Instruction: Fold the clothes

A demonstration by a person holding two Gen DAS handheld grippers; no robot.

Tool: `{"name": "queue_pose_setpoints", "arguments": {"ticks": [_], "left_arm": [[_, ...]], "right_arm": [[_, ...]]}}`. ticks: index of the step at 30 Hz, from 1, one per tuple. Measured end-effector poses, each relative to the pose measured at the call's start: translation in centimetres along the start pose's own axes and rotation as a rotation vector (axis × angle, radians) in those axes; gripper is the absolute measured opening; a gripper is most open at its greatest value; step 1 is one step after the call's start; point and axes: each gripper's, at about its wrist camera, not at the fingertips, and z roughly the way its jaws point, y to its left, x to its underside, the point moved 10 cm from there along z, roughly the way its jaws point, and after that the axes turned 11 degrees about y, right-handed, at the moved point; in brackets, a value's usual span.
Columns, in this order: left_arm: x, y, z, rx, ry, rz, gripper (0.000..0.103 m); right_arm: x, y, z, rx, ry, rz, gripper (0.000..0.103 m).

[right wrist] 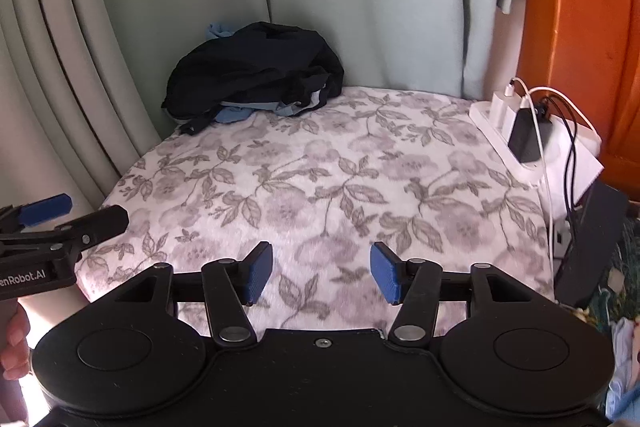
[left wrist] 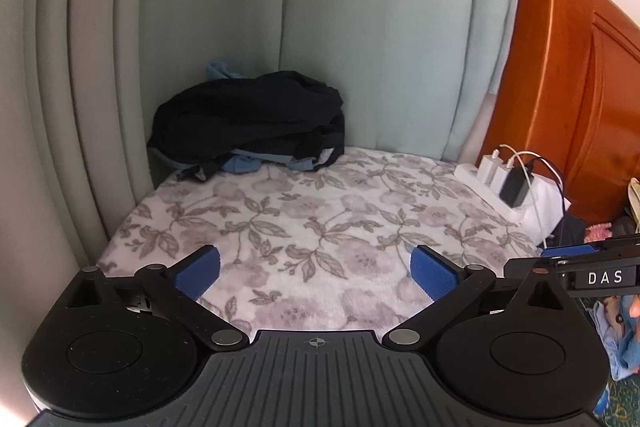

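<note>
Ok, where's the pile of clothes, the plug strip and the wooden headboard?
pile of clothes [right wrist: 256, 67], right wrist view, top dark garment.
plug strip [right wrist: 496, 137], right wrist view, white base.
wooden headboard [left wrist: 560, 67], left wrist view, orange panel.

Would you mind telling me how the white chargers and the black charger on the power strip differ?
The white chargers sit at the far end of the power strip; the black charger sits nearer the camera. The white chargers look slimmer, the black charger bulkier. A white cable leaves a white charger, while black cables lead from the black charger. All are plugged into the same strip, standing upright beside the floral blanket.
</note>
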Motion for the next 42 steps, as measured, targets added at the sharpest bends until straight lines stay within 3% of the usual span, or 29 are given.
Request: {"name": "queue_pose_setpoints", "arguments": {"ticks": [22, 34, 42], "left_arm": [[1.1, 0.9, -2.8, 0.008, -0.027, -0.006, 0.103], [1.6, 1.3, -3.8, 0.007, -0.021, 0.008, 0.103], [1.9, 1.4, -4.9, 0.023, -0.043, -0.002, 0.103]], "right_arm": [[1.9, 1.7, -5.0, 0.079, -0.075, -0.027, 0.092], [2.5, 2.6, -6.8, 0.092, -0.112, -0.038, 0.102], [3.2, 3.6, -7.8, 0.110, -0.123, -0.068, 0.102]]}}
